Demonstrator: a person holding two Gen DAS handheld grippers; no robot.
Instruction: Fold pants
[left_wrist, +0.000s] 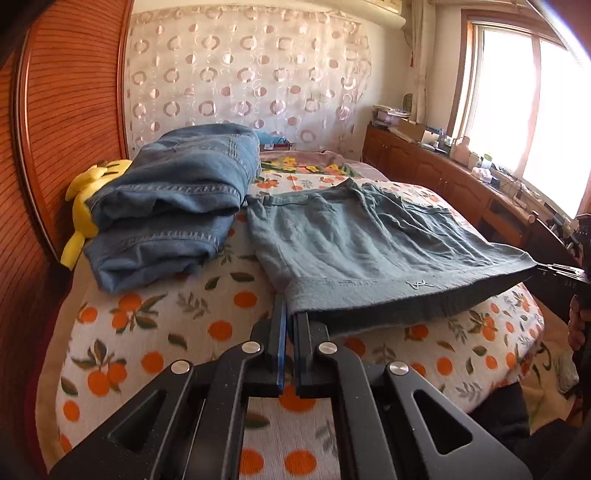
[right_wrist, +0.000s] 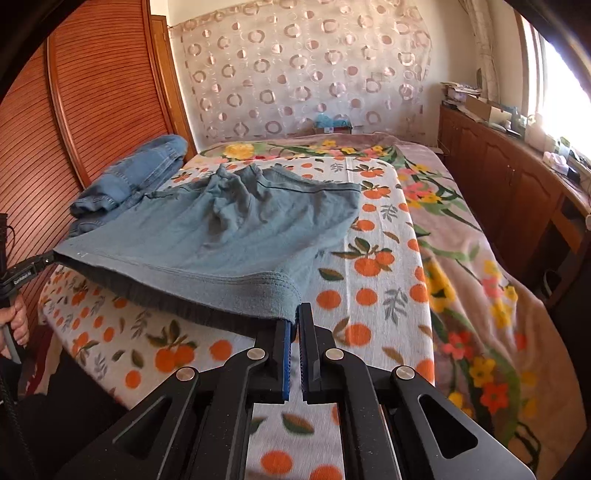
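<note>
Pants (left_wrist: 369, 236): grey-green, soft woven cloth, spread across the middle of both wrist views on the orange-print bedspread (left_wrist: 155, 332), far waistband end lying flat, near hem lifted clear of the bed. Left gripper (left_wrist: 290, 314): jaws closed, pinching the hem's lower-left corner in the left view. Right gripper (right_wrist: 297, 314): jaws closed on the opposite corner, seen at lower centre of the right view. Hem edge runs taut between my two grips, with only slight sag.

Handling, my estimate: light, limp, no stiffness; it will drape and crease wherever unsupported, and thin fabric could slip from a shallow pinch. The doubled, stitched hem band looks the firmest purchase, so I would keep hold of the corners there and keep them level.

Folded jeans (left_wrist: 173, 206): denim stack, upper left, just beside the pants' waistband. Yellow plush toy (left_wrist: 85, 206): behind the stack, far left.
</note>
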